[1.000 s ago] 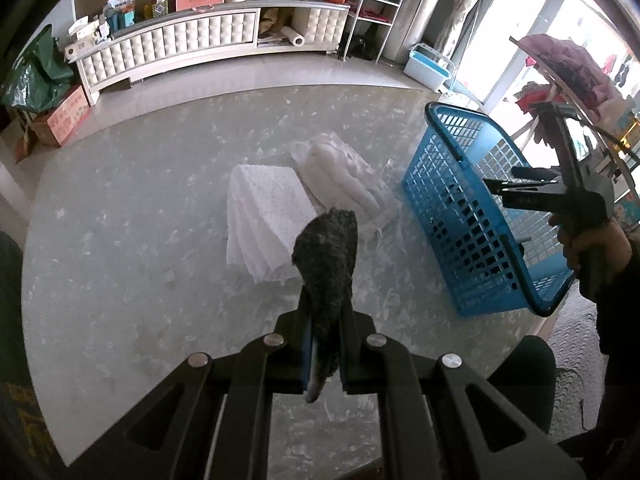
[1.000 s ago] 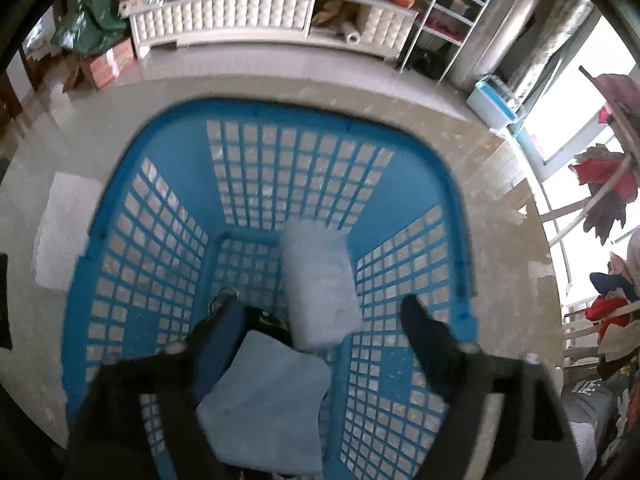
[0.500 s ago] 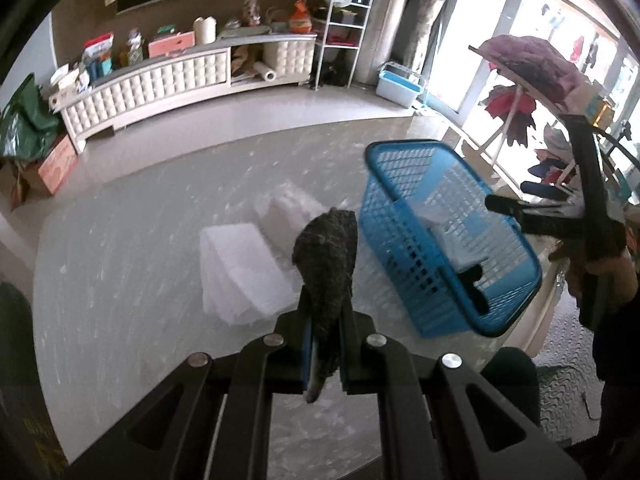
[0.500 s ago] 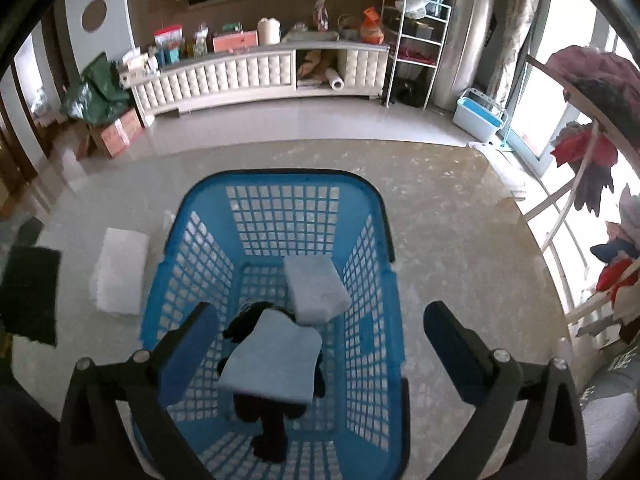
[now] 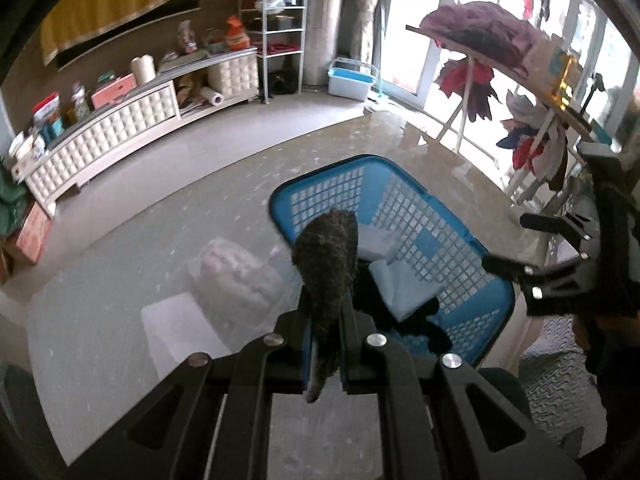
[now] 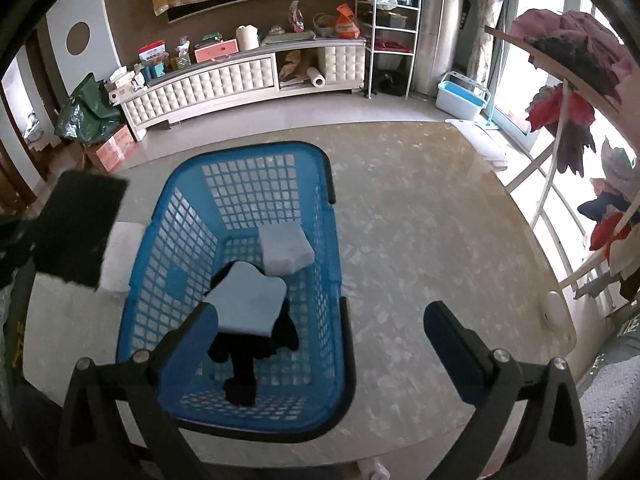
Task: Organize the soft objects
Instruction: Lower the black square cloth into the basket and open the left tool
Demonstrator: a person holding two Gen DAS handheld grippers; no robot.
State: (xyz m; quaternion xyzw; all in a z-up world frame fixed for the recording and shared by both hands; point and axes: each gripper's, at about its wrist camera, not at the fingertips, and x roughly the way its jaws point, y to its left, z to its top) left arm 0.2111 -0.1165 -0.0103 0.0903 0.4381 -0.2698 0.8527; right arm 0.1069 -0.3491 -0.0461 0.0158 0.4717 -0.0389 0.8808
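My left gripper [image 5: 326, 320] is shut on a dark grey folded cloth [image 5: 328, 264] and holds it in the air over the near left rim of the blue basket [image 5: 472, 256]. The cloth also shows at the left of the right wrist view [image 6: 78, 226]. The basket [image 6: 176, 248] holds a white folded cloth [image 6: 284, 250], a light blue folded cloth [image 6: 250, 304] and a black garment [image 6: 244, 364]. My right gripper [image 6: 320, 340] is open and empty, above the basket's near right rim. A white folded cloth [image 5: 180, 332] and a bagged white bundle [image 5: 236, 276] lie on the table.
The marble table [image 6: 420, 240] carries the basket. A clothes rack [image 6: 576, 92] with garments stands at the right. A white cabinet [image 6: 240, 80], a shelf rack [image 6: 392, 24] and a blue bin [image 6: 460, 94] line the far wall.
My left gripper has carried the grey cloth rightward, over the basket's rim. My right gripper has risen and pulled back out of the basket, staying open.
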